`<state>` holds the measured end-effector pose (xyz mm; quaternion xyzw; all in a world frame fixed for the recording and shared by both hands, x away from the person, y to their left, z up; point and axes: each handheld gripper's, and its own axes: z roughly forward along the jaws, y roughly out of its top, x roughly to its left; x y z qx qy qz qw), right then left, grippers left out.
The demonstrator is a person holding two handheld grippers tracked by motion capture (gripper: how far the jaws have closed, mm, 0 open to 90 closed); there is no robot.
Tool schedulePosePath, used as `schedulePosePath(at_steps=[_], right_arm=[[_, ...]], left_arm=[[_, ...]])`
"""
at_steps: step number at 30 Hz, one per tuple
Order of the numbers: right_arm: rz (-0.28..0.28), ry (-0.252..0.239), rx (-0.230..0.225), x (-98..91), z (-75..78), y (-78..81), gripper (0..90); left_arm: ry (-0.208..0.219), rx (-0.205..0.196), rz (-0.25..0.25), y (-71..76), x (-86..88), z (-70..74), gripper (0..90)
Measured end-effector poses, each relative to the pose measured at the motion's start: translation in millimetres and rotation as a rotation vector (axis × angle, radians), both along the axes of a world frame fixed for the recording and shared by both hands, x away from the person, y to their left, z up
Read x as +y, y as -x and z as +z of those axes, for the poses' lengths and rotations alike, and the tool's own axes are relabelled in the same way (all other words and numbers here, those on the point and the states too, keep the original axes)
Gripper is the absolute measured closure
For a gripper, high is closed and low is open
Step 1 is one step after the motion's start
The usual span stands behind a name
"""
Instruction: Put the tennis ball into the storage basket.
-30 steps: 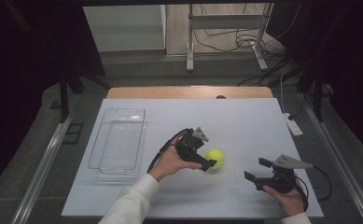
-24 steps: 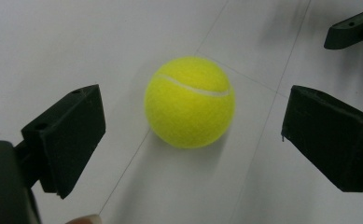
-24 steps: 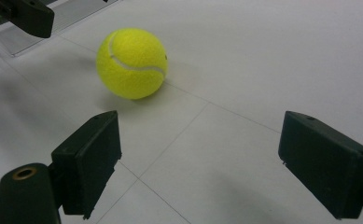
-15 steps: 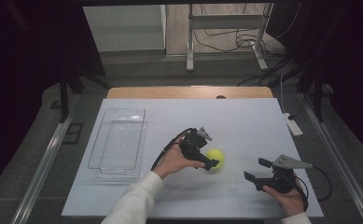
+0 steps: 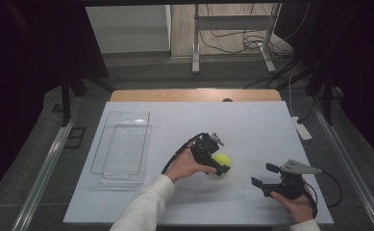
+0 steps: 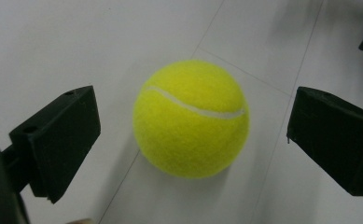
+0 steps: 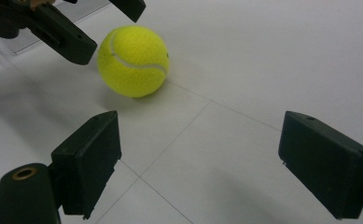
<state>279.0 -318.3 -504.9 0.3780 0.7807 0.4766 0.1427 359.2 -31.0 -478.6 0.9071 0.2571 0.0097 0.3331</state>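
The ball [image 6: 191,119] is being straddled by the left gripper [image 5: 215,161], jaws spread, not touching. Closing seems called for next. The right gripper [image 5: 265,175] is being held apart, jaws spread.

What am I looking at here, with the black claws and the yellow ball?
No robot: a person holds a two-jaw hand tool in each hand. One picture looks down from above the white table; the other two come from cameras riding on each tool. The left gripper has its jaws open on either side of a tennis ball that sits on the table, not yet squeezed. The right gripper hovers open and empty nearby. A clear plastic tray lies at the left.
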Motion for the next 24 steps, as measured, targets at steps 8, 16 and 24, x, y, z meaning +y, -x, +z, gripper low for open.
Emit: schedulePosePath(at_steps=[8, 16, 24], right_arm=[[0.001, 0.0, 0.001, -0.3, -0.3, -0.1, 13.1], [0.0, 0.002, 0.002, -0.3, -0.5, -0.1, 13.1], [-0.002, 0.003, 0.002, -1.0, -0.5, 0.0, 13.1]], left_arm=[[-0.023, 0.014, -0.006, -3.5, -6.1, -7.1, 3.7], [-0.069, 0.015, -0.004, -4.6, -12.3, -13.9, 8.2], [-0.074, -0.012, 0.002, -2.4, -12.7, -13.6, 25.8]])
